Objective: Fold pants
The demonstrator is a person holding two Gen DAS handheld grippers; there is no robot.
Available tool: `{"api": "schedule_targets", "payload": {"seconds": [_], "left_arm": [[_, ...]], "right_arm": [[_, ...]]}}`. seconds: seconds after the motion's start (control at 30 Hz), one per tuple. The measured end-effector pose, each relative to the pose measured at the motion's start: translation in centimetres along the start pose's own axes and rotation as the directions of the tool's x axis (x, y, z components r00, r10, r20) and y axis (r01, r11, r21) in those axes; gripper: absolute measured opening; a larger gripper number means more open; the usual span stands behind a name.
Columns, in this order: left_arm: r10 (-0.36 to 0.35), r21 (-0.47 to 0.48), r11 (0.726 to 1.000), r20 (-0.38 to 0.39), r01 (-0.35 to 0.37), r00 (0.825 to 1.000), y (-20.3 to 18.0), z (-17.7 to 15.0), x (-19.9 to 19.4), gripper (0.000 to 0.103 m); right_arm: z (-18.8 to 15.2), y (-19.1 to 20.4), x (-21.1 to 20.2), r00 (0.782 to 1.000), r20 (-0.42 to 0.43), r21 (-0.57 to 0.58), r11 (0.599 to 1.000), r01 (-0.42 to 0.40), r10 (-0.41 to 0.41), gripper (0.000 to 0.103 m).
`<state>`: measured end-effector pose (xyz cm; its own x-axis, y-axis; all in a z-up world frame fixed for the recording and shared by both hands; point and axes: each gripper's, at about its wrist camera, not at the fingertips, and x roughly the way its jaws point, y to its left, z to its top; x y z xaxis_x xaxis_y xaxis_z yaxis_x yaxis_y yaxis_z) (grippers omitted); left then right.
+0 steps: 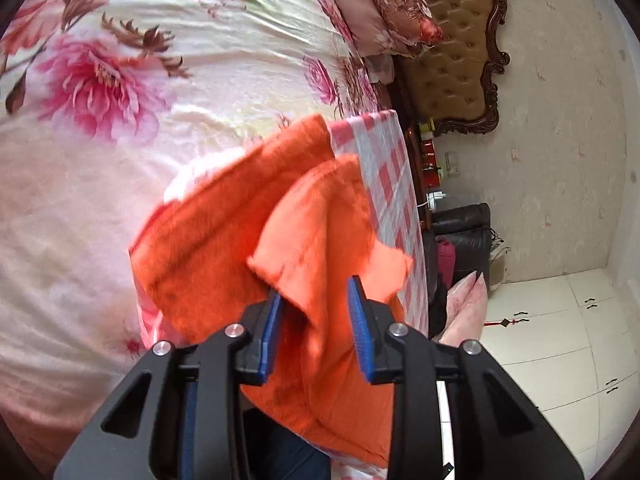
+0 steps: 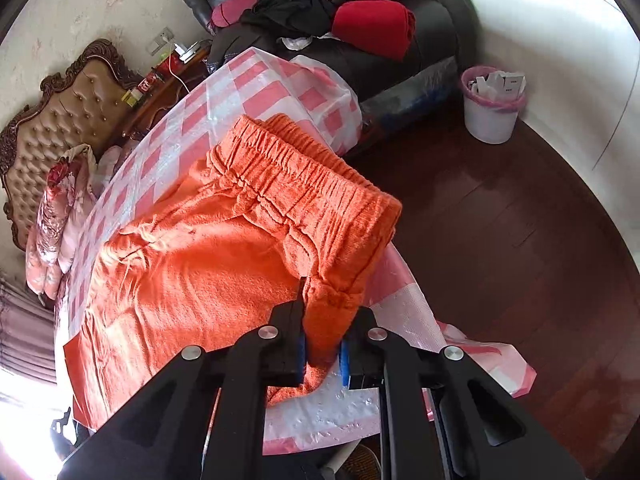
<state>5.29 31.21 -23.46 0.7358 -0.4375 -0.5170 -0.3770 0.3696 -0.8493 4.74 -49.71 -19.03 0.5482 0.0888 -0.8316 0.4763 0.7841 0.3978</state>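
Checked plastic sheet (image 2: 256,92) bears orange pants (image 2: 192,264); right claw (image 2: 324,344) pinches waistband, left claw (image 1: 316,320) parted around cloth

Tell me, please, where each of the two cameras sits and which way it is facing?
Left wrist: on the left gripper, looking along its parted fingers at orange pants and the floral bed.
Right wrist: on the right gripper, angled down at the pants' elastic waistband, pinched between its fingers; floor beyond.
Shared: pants, checked cloth, tufted headboard.
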Motion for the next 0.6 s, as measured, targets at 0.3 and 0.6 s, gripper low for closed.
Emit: {"api": "schedule_targets", "payload": {"seconds": [0.3,0.6], "left_arm": [[0.299,0.182,0.928,0.161,-0.326,0.941,0.3,-3.0,-3.0,0.019],[0.329,0.386,0.826,0.261,-0.410,0.908,-4.9,2.1,-1.8,0.066]], "right_arm": [[-0.4,1.9,0.3,0.994,0.028,-0.081,0.991,0.108,-0.106,0.013],[-0.5,2.2,0.3,0.991,0.027,-0.111,0.985,0.129,-0.127,0.013]]}}
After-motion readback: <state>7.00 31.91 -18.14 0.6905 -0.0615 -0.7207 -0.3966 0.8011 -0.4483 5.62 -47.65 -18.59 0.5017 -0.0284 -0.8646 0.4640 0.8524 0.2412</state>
